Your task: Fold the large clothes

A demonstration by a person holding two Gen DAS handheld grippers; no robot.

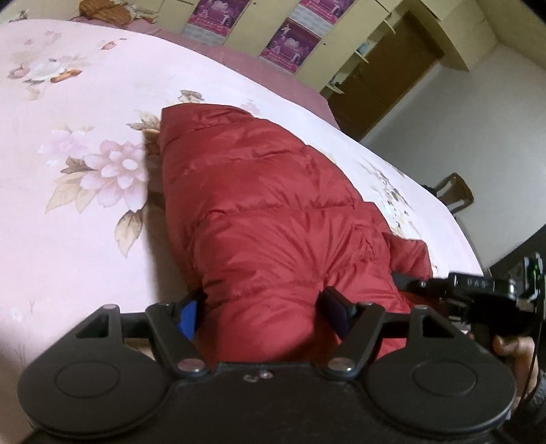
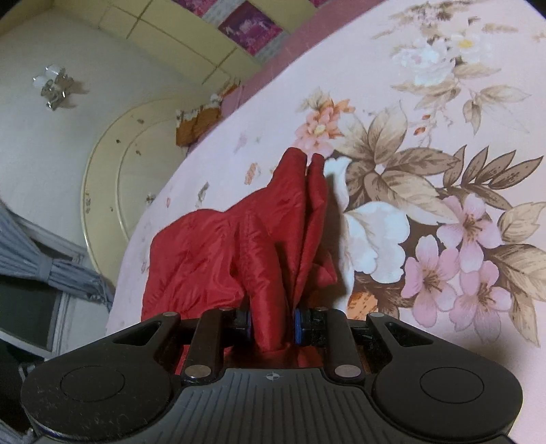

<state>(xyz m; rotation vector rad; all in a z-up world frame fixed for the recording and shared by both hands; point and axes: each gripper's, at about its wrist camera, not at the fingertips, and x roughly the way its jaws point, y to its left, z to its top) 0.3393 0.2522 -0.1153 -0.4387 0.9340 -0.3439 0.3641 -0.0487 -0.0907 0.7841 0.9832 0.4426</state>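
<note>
A red puffy jacket (image 1: pixel 266 205) lies folded lengthwise on a pink flowered bedspread (image 1: pixel 68 222), collar at the far end. My left gripper (image 1: pixel 262 307) holds its thick near end, with the padding bulging between the blue pads, which stand wide apart. In the right wrist view the jacket (image 2: pixel 221 246) rises in pinched folds from my right gripper (image 2: pixel 273 324), whose pads are shut tight on a bunch of its fabric above the bedspread (image 2: pixel 426 119). The right gripper (image 1: pixel 477 293) also shows at the right edge of the left wrist view, held by a hand (image 1: pixel 515 351).
Beyond the bed stand a yellow wardrobe with purple posters (image 1: pixel 290 44) and a brown door (image 1: pixel 385 78). A chair (image 1: pixel 455 193) sits by the bed's right edge. A brown woven thing (image 1: pixel 102 8) lies at the far end. A grey curtain (image 2: pixel 51 269) hangs at the left.
</note>
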